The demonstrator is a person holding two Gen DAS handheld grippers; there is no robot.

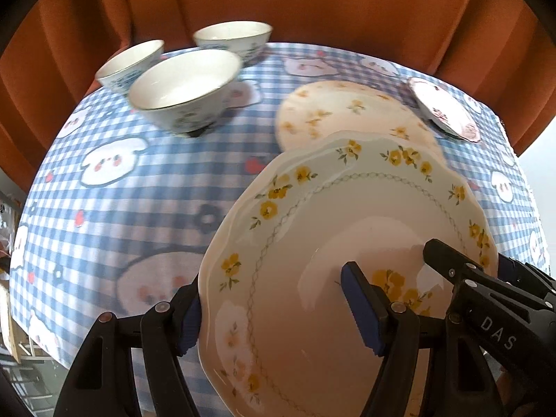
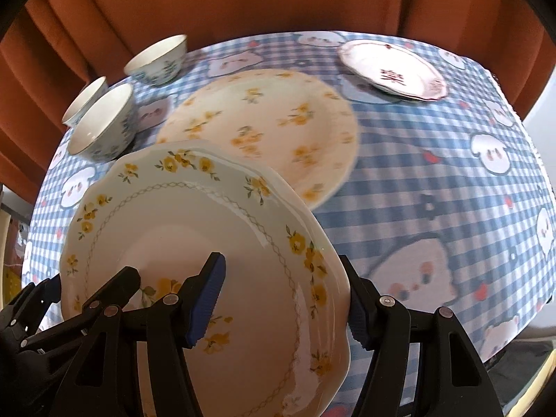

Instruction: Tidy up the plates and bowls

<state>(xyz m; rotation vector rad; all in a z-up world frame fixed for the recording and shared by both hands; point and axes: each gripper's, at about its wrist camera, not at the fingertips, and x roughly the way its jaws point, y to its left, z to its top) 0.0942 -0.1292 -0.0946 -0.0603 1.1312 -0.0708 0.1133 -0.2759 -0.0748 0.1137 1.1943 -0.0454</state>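
While two grippers carry it by opposite rims, a yellow-flowered plate [image 1: 347, 243] hangs tilted above the checked tablecloth [image 1: 121, 187].

Each pair of tongs stands roughly half open, filled by the plate's edge: the left gripper [image 1: 278, 316] has one blue pad under the rim and one on the face, and the right gripper [image 2: 285, 302] pinches the far rim the same way. Just beyond the carried plate a second flowered plate [image 2: 264, 128] lies flat on the cloth; farther beyond it to one side stand three bowls [image 1: 184, 87], and to the other a small pink-edged plate [image 2: 392, 69] near the table's back edge. Glazed china between narrow pads could slip if either hand drifts apart or twists. Set down unevenly, its scalloped edge could chip the plate below or skid off it.
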